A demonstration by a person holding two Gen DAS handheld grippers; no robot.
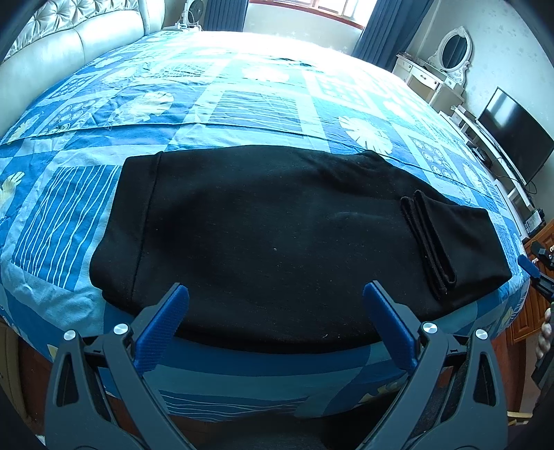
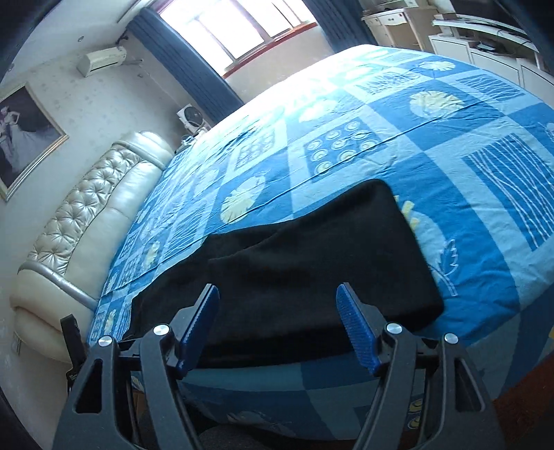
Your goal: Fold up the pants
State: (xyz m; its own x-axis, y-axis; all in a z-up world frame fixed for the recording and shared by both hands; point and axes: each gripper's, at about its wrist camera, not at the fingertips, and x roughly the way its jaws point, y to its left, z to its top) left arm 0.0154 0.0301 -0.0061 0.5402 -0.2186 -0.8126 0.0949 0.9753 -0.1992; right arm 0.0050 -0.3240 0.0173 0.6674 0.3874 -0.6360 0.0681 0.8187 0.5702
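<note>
Black pants [image 1: 277, 239] lie flat on the blue patterned bed near its front edge, waistband at the left, with the leg ends folded back on top at the right [image 1: 446, 242]. My left gripper [image 1: 277, 294] is open and empty, hovering over the pants' near edge. The right wrist view shows the same pants [image 2: 311, 270] from the right end. My right gripper [image 2: 277, 294] is open and empty, just above the near edge of the folded end. The right gripper's blue tip also shows at the far right of the left wrist view [image 1: 529, 266].
The bed sheet [image 1: 242, 104] spreads wide behind the pants. A padded headboard [image 2: 86, 214] lies at the left. A TV [image 1: 516, 135] on a white cabinet and a dresser with mirror [image 1: 450, 59] stand at the right. A window with blue curtains [image 2: 235, 31] is at the back.
</note>
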